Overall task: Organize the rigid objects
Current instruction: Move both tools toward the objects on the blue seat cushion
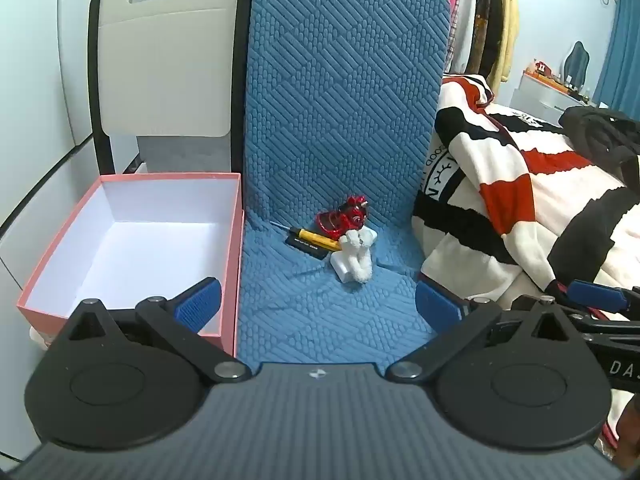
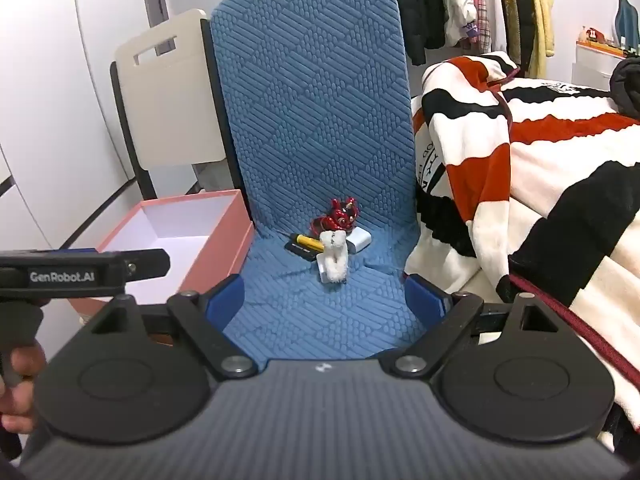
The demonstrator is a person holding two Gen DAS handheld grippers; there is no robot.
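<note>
A small heap lies on the blue quilted mat (image 1: 344, 128) (image 2: 316, 120): a red shiny figurine (image 1: 346, 216) (image 2: 340, 214), a yellow-handled screwdriver (image 1: 310, 236) (image 2: 308, 243), a black flat piece (image 1: 306, 248) (image 2: 298, 251), a white charger block (image 1: 344, 268) (image 2: 360, 238) and a white plush toy (image 1: 360, 254) (image 2: 334, 256). An open pink box (image 1: 132, 240) (image 2: 176, 232) with a white inside stands left of the mat. My left gripper (image 1: 318, 304) is open, short of the heap. My right gripper (image 2: 324, 296) is open too, with nothing between its fingers.
A red, black and white striped blanket (image 1: 520, 200) (image 2: 540, 168) lies heaped right of the mat. A cream folding chair (image 1: 164, 60) (image 2: 168, 92) stands behind the box. Clothes hang on a rack (image 1: 480, 12) (image 2: 480, 0) at the back. A hand (image 2: 20, 364) holds the left gripper's body (image 2: 80, 272).
</note>
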